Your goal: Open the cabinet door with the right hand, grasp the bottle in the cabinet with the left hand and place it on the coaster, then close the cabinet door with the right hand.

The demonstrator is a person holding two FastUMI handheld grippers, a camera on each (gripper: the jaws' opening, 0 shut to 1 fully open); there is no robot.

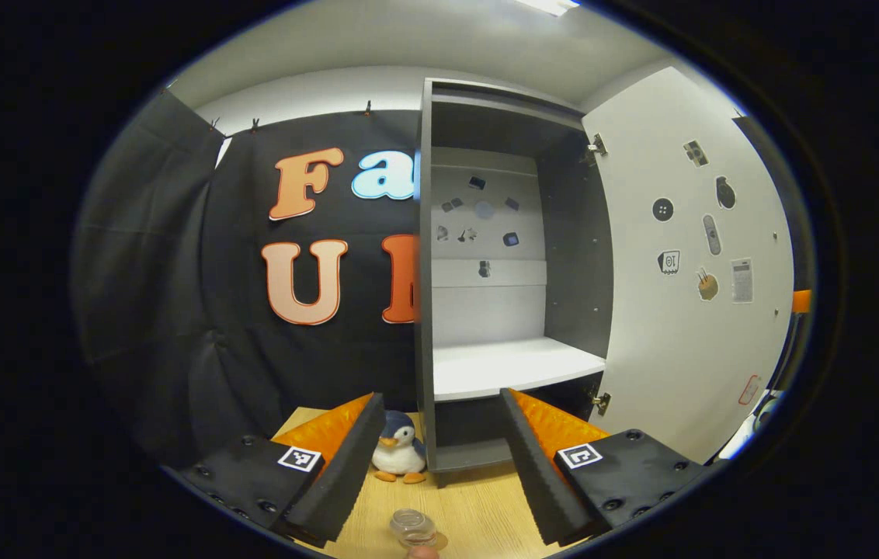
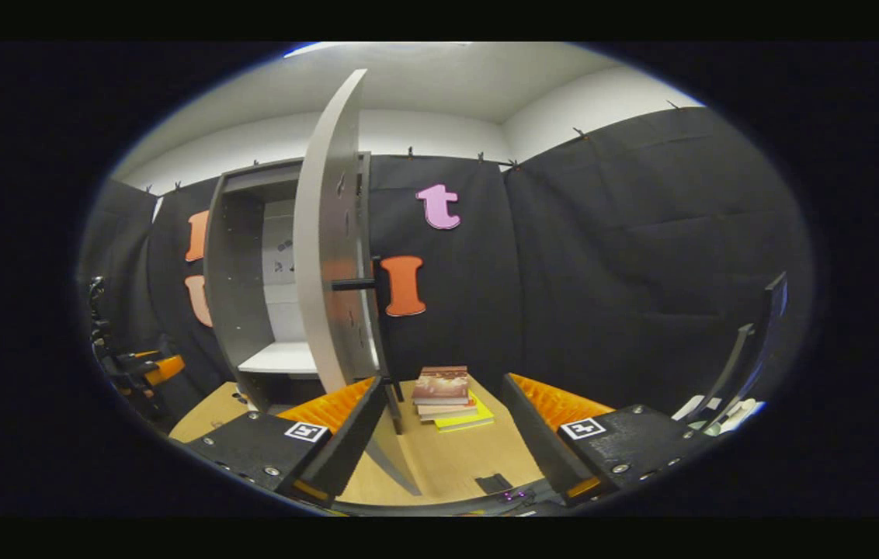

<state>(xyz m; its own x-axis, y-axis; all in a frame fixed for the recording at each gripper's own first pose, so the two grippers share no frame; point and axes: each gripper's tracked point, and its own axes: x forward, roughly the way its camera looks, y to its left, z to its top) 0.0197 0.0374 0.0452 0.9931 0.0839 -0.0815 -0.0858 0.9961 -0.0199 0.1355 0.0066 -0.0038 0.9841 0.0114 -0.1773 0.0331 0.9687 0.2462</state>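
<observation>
Your left gripper [image 1: 439,466] hangs with jaws wide above what looks like the bottle [image 1: 413,528] set down on the counter [image 1: 478,505], while your right gripper [image 2: 443,435], jaws also wide, faces the open cabinet door [image 2: 327,233] to close it.

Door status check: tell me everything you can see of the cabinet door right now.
The cabinet door stands swung wide open on the cabinet's right side, hung on two metal hinges, upper and lower. It is a flat, pale grey panel that looks like laminated board; its inner face carries small stickers. In the right gripper view it shows edge-on, with a dark bar handle sticking out from its outer face. No gripper touches it.
</observation>
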